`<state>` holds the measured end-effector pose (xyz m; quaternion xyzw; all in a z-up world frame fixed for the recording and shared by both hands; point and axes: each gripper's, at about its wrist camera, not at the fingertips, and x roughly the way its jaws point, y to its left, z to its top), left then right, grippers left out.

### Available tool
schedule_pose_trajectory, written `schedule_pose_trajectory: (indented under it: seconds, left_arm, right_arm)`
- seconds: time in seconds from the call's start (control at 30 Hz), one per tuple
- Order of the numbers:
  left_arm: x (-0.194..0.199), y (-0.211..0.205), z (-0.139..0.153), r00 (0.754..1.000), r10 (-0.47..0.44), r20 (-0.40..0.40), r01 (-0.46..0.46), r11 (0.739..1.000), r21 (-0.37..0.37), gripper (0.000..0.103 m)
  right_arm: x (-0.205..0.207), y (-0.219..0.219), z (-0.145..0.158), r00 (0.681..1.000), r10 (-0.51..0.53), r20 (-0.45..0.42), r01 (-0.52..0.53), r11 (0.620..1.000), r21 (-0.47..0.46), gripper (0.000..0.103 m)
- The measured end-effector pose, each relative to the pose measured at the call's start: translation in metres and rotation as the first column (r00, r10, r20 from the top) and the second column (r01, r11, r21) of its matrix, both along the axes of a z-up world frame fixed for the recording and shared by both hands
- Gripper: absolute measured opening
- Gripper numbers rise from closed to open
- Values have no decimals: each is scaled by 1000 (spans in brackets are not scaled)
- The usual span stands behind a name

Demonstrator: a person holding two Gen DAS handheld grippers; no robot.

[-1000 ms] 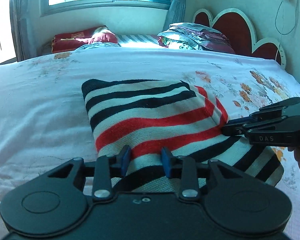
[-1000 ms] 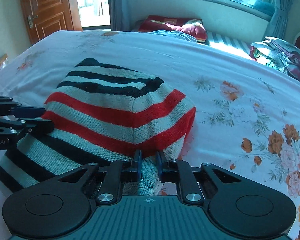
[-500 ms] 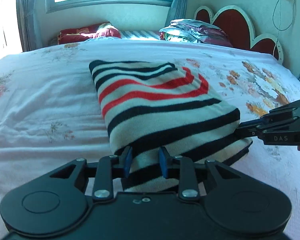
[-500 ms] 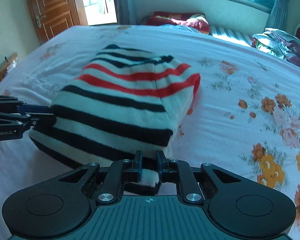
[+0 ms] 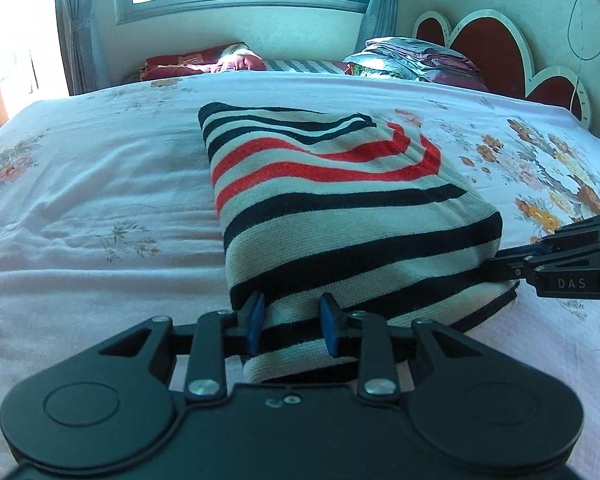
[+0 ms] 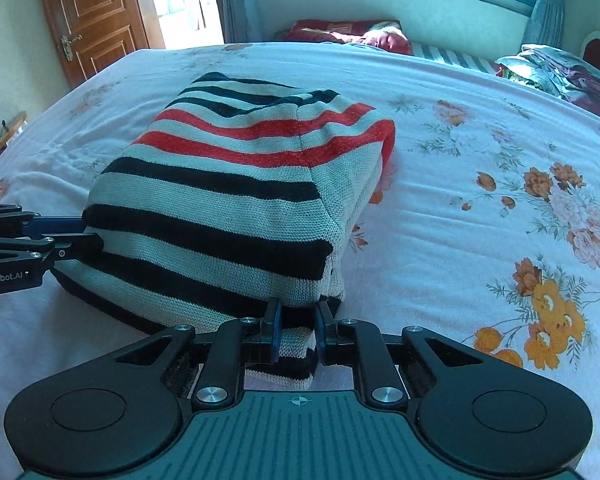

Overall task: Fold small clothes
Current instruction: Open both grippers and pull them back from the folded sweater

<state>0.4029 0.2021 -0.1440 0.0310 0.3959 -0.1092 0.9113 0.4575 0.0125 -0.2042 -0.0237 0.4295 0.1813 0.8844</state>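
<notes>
A striped knit sweater [image 5: 340, 208], black, white and red, lies folded over on the bed; it also shows in the right wrist view [image 6: 236, 208]. My left gripper [image 5: 292, 328] is shut on the sweater's near left edge. My right gripper [image 6: 296, 330] is shut on its near right edge. Each gripper shows from the side in the other's view, the right one [image 5: 500, 268] and the left one [image 6: 88, 236], both at the near hem. The near hem is folded toward me over the lower layers.
The bed [image 5: 100, 208] has a white floral sheet [image 6: 500, 184]. Folded bedding [image 5: 416, 60] and a red pillow [image 5: 200, 64] lie at the far side by the window. A red headboard [image 5: 500, 52] stands right. A wooden door [image 6: 88, 20] is far left.
Both grippers have pulled the sweater's held edge back toward me and lower, folding it over itself. The red stripes now lie farther away and the black-striped hem is near.
</notes>
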Motion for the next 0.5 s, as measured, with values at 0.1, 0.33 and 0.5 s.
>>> schedule_pose_trajectory:
  seconds: [0.1, 0.33, 0.5]
  left_arm:
    - [-2, -2, 1, 1000, 21, 3, -21, 1000, 2, 30]
    - [-8, -5, 5, 997, 82, 0, -82, 997, -3, 32]
    - [-41, -20, 18, 975, 176, 133, -182, 982, 39, 102]
  right_arm:
    - [1, 1, 1, 1000, 11, -5, -11, 1000, -6, 15]
    - [0, -5, 6, 1000, 20, -20, -20, 1000, 22, 15]
    - [-27, -22, 21, 990, -114, 80, 114, 993, 8, 103]
